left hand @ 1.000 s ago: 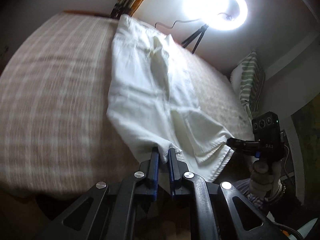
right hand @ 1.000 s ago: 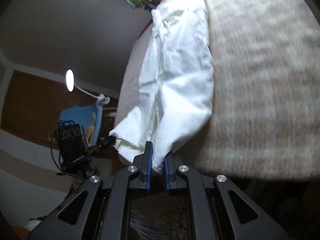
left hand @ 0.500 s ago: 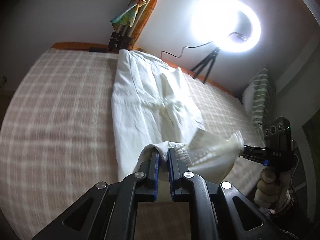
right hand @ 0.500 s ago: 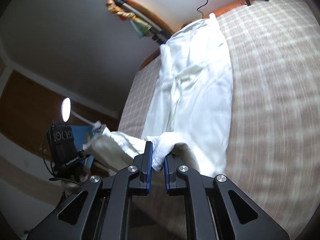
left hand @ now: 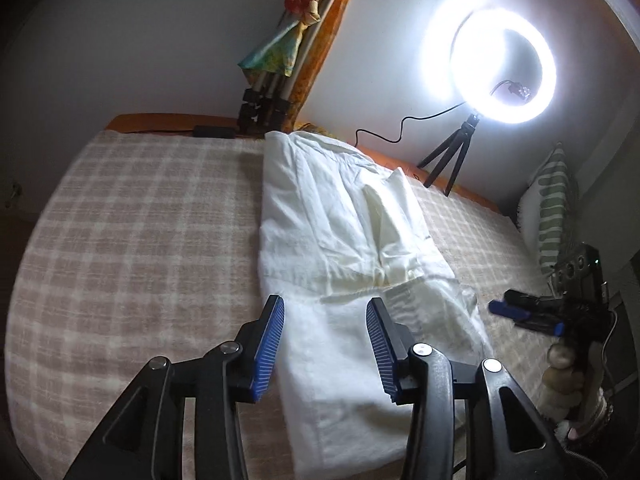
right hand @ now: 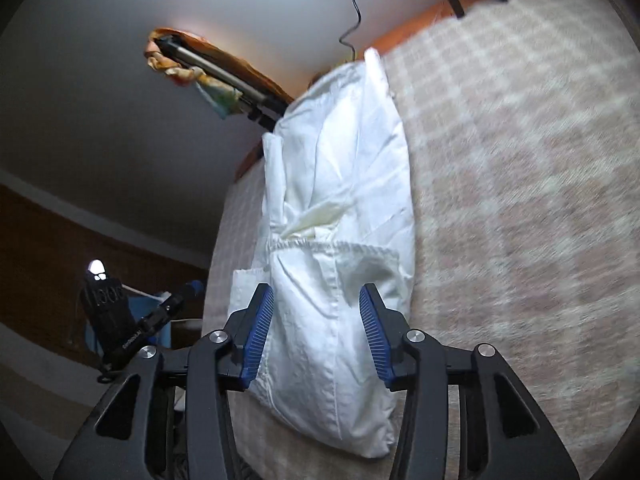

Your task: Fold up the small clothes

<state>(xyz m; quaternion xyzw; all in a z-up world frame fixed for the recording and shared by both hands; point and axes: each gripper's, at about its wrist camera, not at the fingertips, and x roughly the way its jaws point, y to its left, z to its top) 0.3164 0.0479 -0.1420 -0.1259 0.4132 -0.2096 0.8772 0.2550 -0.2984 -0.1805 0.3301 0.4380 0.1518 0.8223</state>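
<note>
A white garment (left hand: 340, 240) lies lengthwise on the checked bed cover (left hand: 132, 240). Its near end is folded back over its middle, and the fold's hem edge crosses it about halfway. My left gripper (left hand: 325, 312) is open and empty, with its jaws apart just above the folded part. My right gripper (right hand: 316, 300) is open and empty above the same garment (right hand: 344, 216), whose folded layer shows a gathered hem. The right gripper also shows in the left wrist view (left hand: 524, 314), at the right, off the cloth. The left gripper shows in the right wrist view (right hand: 188, 292), at the left.
A lit ring light on a small tripod (left hand: 496, 60) stands at the bed's far edge, with a cable trailing. Folded tripod legs with colourful cloth (left hand: 280, 60) lean on the wall. A striped pillow (left hand: 552, 208) sits at the right. The bed's orange edge (right hand: 432, 16) runs along the wall.
Both grippers carried the garment's near end up and over its middle, then opened and let it go. The folded end now lies flat on the garment.
</note>
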